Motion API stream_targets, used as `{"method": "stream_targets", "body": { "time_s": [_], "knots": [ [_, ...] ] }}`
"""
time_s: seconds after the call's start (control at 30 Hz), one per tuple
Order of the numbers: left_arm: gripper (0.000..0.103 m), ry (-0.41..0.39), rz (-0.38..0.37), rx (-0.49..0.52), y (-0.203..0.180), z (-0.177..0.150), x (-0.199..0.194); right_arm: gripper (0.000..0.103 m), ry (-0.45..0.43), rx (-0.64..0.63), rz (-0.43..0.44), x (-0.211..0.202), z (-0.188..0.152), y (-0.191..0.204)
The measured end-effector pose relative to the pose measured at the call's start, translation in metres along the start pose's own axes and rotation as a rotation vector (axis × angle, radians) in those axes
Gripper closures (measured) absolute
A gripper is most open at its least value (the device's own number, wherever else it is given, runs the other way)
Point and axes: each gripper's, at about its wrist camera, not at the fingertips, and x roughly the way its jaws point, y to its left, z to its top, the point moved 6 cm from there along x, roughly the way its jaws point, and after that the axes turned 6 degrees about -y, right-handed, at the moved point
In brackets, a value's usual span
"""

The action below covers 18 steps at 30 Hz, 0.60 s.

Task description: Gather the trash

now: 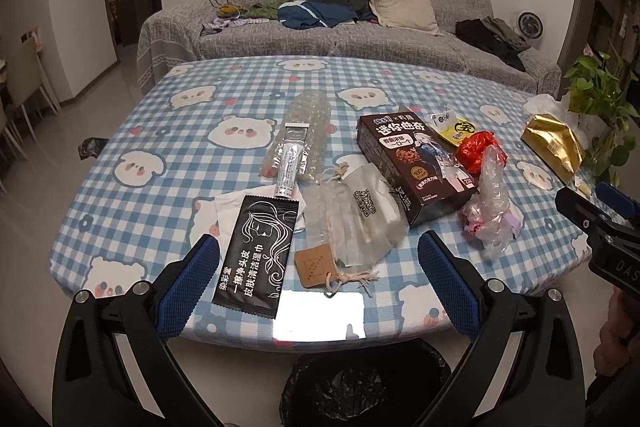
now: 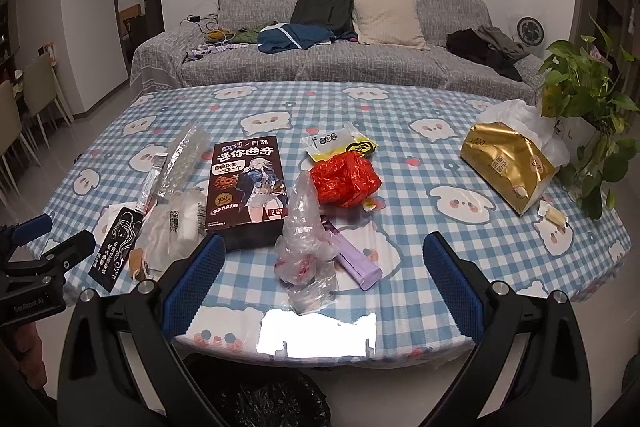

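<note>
Black foil wet-wipe sachet [image 1: 256, 255] nearest left gripper [image 1: 318, 263] | both jaws wide, empty | pinch the flat sachet's edge, then drop into black-lined bin [image 1: 360, 383] | right gripper [image 2: 324, 275]: crumpled clear plastic bag [image 2: 306, 239].

Blue-and-white checked tablecloth [image 1: 168, 131] printed with white bears; black wet-wipe sachet [image 1: 256, 255] with white line art between the left gripper's blue pads [image 1: 188, 291]; red crumpled bag [image 2: 346, 179]; gold tissue pack [image 2: 506, 163].

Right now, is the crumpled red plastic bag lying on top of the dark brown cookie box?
No, the crumpled red plastic bag lies on the checked tablecloth to the right of the dark brown cookie box, not on it.
</note>
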Motion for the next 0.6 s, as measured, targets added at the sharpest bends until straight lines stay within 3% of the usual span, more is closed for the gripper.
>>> {"method": "stream_targets", "body": {
  "time_s": [0.6],
  "knots": [
    [0.006,0.007,0.009,0.003,0.0012,-0.0019,0.0058,0.009,0.02,0.005,-0.01,0.0059,-0.0059,-0.002]
  ]
}}
